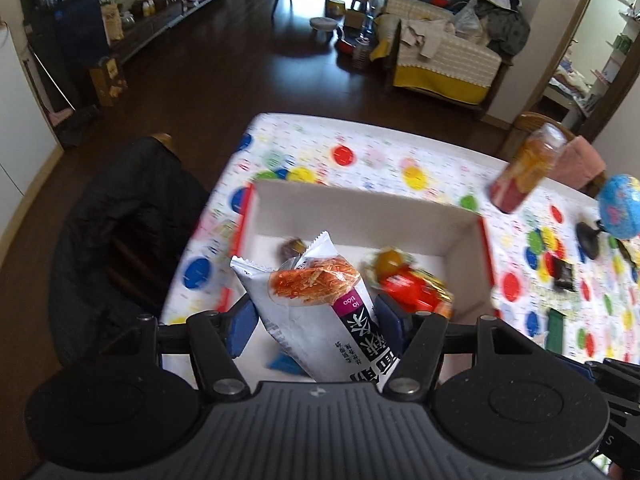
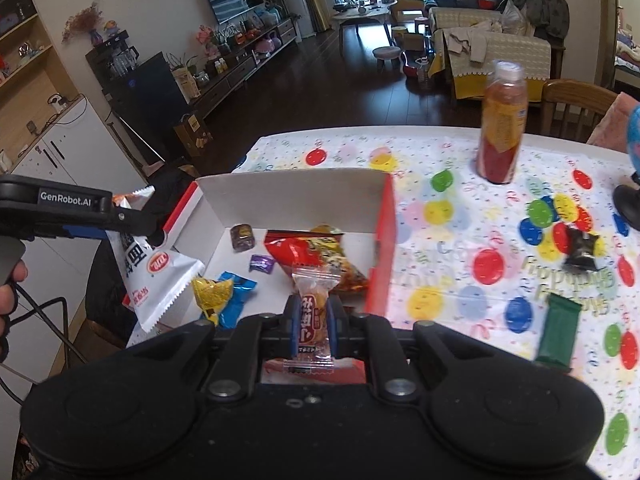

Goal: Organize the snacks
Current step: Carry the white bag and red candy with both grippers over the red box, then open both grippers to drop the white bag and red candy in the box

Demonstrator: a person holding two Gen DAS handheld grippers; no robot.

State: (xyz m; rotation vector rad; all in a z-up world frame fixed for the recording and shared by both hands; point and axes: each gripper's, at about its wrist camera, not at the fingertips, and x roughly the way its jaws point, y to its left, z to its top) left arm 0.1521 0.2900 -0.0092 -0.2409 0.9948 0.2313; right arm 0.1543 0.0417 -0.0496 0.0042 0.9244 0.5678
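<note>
My left gripper is shut on a white snack bag with orange strips printed on it, held over the near left part of the red-and-white cardboard box. In the right wrist view the left gripper holds that bag at the box's left wall. My right gripper is shut on a small clear-wrapped brown snack, over the box's near edge. Inside the box lie a red chip bag, a yellow packet, a blue packet and small candies.
The table has a balloon-print cloth. On it stand an orange-red drink bottle, a green bar, a dark wrapped snack and a blue globe on a black stand. A dark-jacketed chair is left of the table.
</note>
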